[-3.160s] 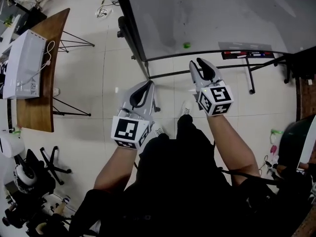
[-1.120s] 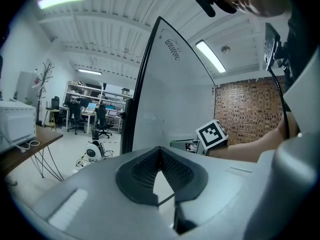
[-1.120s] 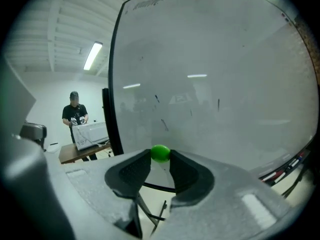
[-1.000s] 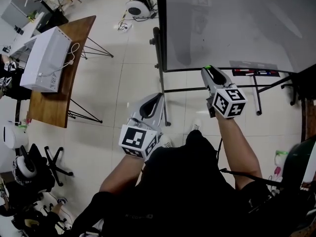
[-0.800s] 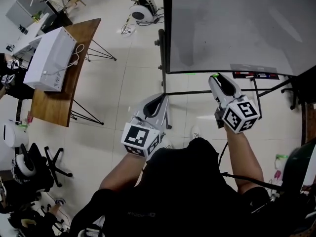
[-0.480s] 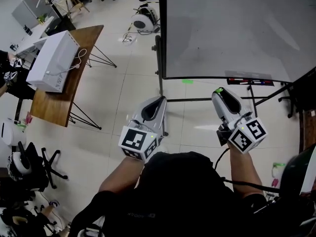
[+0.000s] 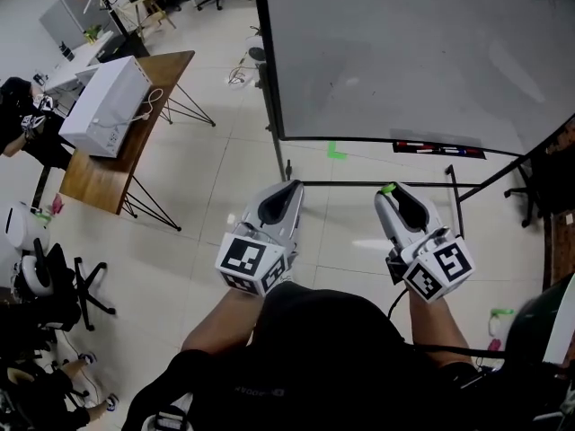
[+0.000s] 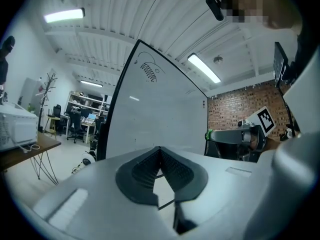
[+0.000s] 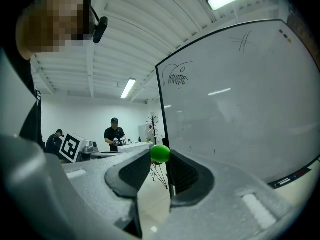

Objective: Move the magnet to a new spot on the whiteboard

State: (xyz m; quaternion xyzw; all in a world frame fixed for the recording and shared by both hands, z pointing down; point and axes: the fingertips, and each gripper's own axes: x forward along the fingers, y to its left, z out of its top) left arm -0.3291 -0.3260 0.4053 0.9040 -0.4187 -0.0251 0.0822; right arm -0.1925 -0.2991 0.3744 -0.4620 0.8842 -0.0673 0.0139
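A small green round magnet [image 7: 388,188] sits at the tips of my right gripper [image 7: 389,191], which is shut on it. In the right gripper view the magnet [image 9: 160,153] is pinched between the two dark pads [image 9: 182,173], with the whiteboard [image 9: 235,104] to its right. The whiteboard [image 7: 404,52] stands ahead of both grippers, and the magnet is off its surface. My left gripper [image 7: 293,188] is held beside the right one, shut with nothing in it; its tips [image 8: 160,149] meet. Faint scribbles mark the top of the board [image 8: 150,68].
A marker tray [image 7: 438,148] hangs under the board's lower edge, above the stand's black legs [image 7: 454,191]. A green tape mark [image 7: 335,151] is on the floor. A wooden table [image 7: 94,178] with a white box [image 7: 106,106] stands at the left. People stand in the background [image 9: 114,133].
The magnet, on the board in the earliest frame, is now in my right gripper. Both grippers have drawn back from the board's lower edge, and the right one has shifted slightly left.
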